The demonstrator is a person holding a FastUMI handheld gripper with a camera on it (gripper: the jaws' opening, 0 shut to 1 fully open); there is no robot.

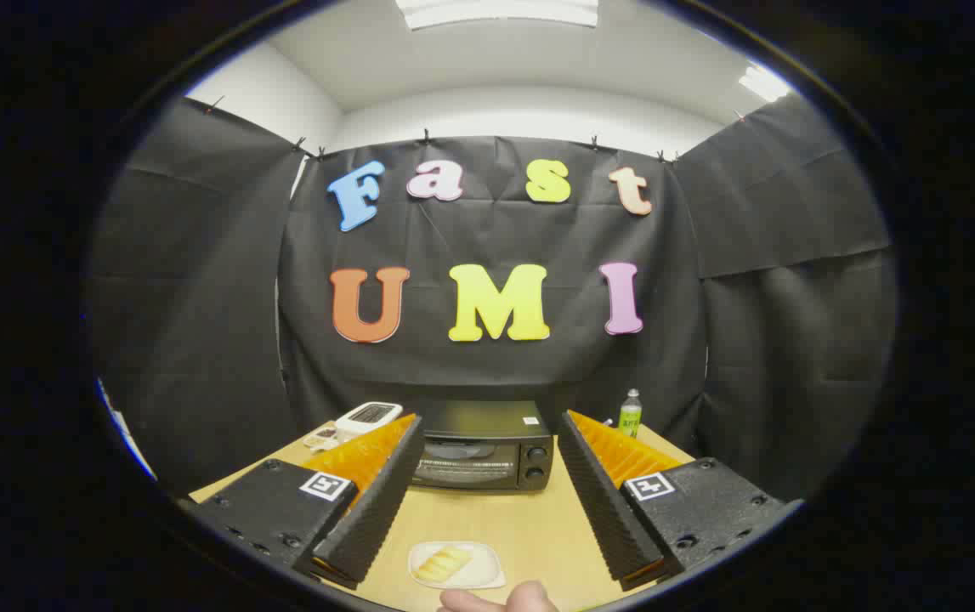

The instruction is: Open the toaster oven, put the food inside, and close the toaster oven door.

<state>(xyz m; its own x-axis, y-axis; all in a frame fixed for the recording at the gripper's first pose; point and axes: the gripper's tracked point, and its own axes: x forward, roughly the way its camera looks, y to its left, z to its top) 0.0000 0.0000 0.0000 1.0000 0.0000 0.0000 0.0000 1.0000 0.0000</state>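
My tongs (487,501) hover level above the tabletop (530,527), aimed straight at the booth's back wall. Their 2 fingers (372,510) are spread wide, released, holding and touching nothing. A fingertip of a hand (500,599) shows just behind them. Between the fingers, close in, a white plate (456,566) carries the food (442,563), a pale yellow piece with its long axis running diagonally. Beyond the fingers stands the toaster oven (483,446), door closed and facing me, knobs at its right. A white appliance (368,416) sits at its left, a green bottle (630,414) at its right.
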